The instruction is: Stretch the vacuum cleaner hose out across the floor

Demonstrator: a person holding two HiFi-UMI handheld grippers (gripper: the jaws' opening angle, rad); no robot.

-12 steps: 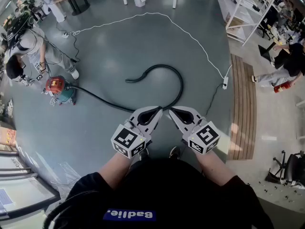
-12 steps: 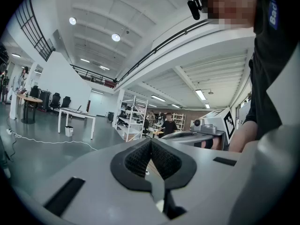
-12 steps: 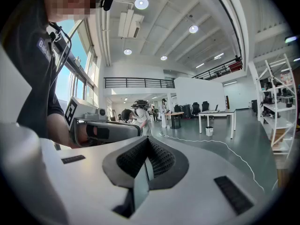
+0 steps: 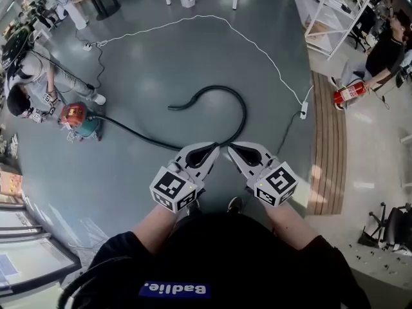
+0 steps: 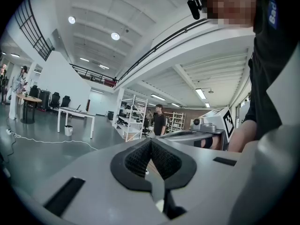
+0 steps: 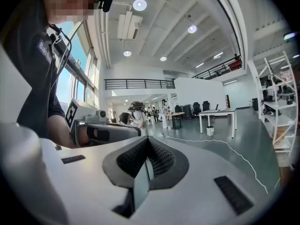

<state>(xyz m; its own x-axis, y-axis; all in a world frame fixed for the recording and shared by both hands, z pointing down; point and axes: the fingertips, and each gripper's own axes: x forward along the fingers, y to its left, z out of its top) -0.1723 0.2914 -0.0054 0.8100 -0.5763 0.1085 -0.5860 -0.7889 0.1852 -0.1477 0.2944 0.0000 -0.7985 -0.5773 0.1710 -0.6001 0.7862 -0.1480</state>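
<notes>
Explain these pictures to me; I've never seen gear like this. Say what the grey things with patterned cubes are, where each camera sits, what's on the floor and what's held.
No robot here: one person holds a two-jaw hand tool in each hand, the left gripper and the right gripper. The patterned cubes are part of them. The top-down picture comes from a camera on that person's head. The other two come from cameras riding on each gripper, looking along its jaws. Both pairs of jaws are closed and empty. On the grey floor lies a curled black hose running to a red vacuum cleaner, with a second person crouched beside it. A thin white cable loops behind.
</notes>
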